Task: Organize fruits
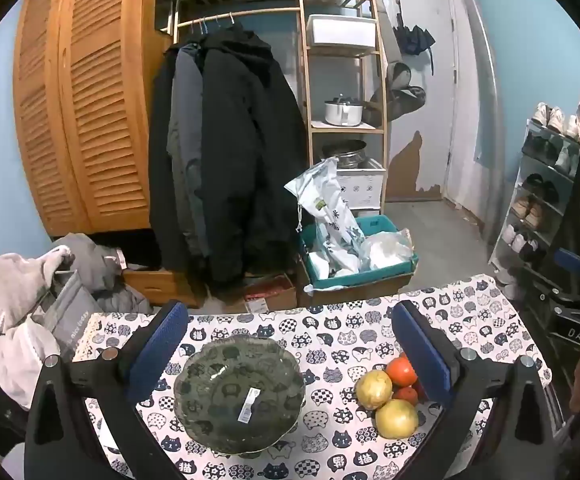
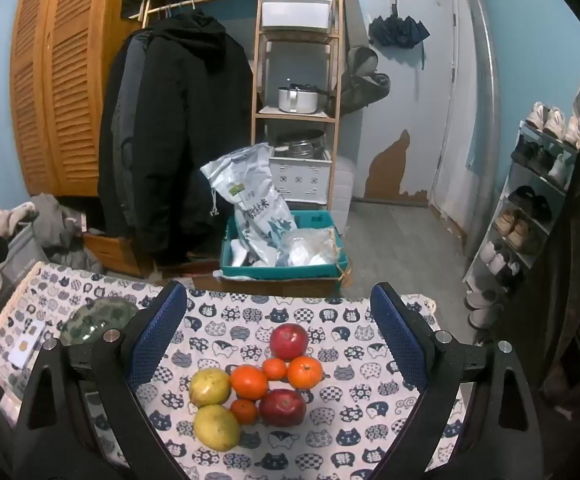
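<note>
1. The left gripper (image 1: pixel 290 344) has its blue-padded fingers (image 1: pixel 158 348) wide apart and empty; the scalloped grey-green glass bowl (image 1: pixel 239 394) sits on the cat-print bench (image 1: pixel 330 328) between them, nearer the left finger.
2. The right gripper (image 2: pixel 278 328) has its fingers (image 2: pixel 394 332) spread too, holding nothing.
3. Between them lies the fruit cluster: two red apples (image 2: pixel 289 341), four oranges (image 2: pixel 305 372), two yellow-green pears (image 2: pixel 210 387), all touching.

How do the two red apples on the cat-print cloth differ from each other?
The far apple stands at the back edge of the fruit group; the near apple lies at its front. The far apple looks evenly red; the near apple is darker, with its stem hollow showing. Both rest on the cloth, touching oranges, ungripped.
</note>
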A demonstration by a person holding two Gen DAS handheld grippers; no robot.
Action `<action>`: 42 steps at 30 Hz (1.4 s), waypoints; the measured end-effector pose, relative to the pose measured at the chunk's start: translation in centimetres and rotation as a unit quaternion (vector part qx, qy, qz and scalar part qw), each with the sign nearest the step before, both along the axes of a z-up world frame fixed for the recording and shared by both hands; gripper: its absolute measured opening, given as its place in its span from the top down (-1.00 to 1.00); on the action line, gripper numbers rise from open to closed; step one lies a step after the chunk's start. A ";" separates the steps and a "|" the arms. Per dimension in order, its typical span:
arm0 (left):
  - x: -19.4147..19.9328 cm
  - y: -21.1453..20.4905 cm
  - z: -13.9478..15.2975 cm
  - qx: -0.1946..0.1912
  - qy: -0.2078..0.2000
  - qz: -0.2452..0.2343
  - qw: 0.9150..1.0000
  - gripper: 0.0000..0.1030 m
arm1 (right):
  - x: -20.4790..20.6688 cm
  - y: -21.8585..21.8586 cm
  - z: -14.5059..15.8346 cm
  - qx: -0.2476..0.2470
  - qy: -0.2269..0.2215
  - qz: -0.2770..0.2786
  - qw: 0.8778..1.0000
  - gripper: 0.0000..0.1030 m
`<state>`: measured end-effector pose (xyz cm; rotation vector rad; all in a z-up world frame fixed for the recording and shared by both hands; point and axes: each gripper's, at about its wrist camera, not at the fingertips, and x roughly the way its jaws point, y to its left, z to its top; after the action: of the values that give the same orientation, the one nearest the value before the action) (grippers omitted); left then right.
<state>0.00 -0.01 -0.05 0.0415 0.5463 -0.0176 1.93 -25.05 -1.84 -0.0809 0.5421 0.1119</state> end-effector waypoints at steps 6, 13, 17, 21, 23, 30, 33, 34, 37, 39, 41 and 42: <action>0.4 0.7 -0.2 -0.003 0.013 0.006 1.000 -1.00 | 0.1 0.1 -0.1 -0.002 0.000 0.000 1.000 -0.78; 0.2 0.3 -0.6 0.001 0.009 0.005 1.000 -1.00 | -0.1 0.0 -0.1 -0.001 0.000 0.002 1.000 -0.78; 0.1 0.1 -0.4 0.001 0.007 0.009 1.000 -1.00 | 0.0 0.2 -0.1 0.000 0.001 0.002 1.000 -0.78; 0.1 0.1 -0.3 -0.002 0.010 0.004 1.000 -1.00 | 0.0 0.1 -0.1 -0.001 0.001 0.002 1.000 -0.78; 0.2 0.1 -0.3 -0.003 0.011 0.002 1.000 -1.00 | 0.1 0.1 0.0 -0.001 0.001 0.002 1.000 -0.78; 0.2 0.0 -0.2 -0.004 0.011 -0.001 1.000 -1.00 | 0.0 0.3 -0.3 0.000 0.002 0.002 1.000 -0.78; 0.2 0.0 -0.1 -0.003 0.012 -0.001 1.000 -1.00 | 0.0 0.4 -0.4 -0.001 0.002 0.002 1.000 -0.78; 0.2 -0.1 -0.1 -0.003 0.012 -0.002 1.000 -1.00 | -0.2 0.5 -0.5 -0.001 0.002 0.003 1.000 -0.78; 0.2 -0.1 -0.1 -0.003 0.012 -0.002 1.000 -1.00 | -0.1 0.5 -0.4 -0.001 0.002 0.002 1.000 -0.78; 0.2 0.0 0.0 -0.004 0.012 -0.003 1.000 -1.00 | 0.0 0.5 -0.4 -0.001 0.003 0.002 1.000 -0.78; 0.2 0.0 0.0 -0.004 0.012 -0.003 1.000 -1.00 | -0.2 0.5 -0.6 -0.001 0.002 0.002 1.000 -0.78; 0.2 0.0 0.0 -0.005 0.012 -0.003 1.000 -1.00 | -0.2 0.6 -0.6 -0.001 0.002 0.002 1.000 -0.78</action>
<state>0.16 -0.02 -0.05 0.0334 0.5704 -0.0273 1.72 -24.50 -2.44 -0.0834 0.5462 0.1156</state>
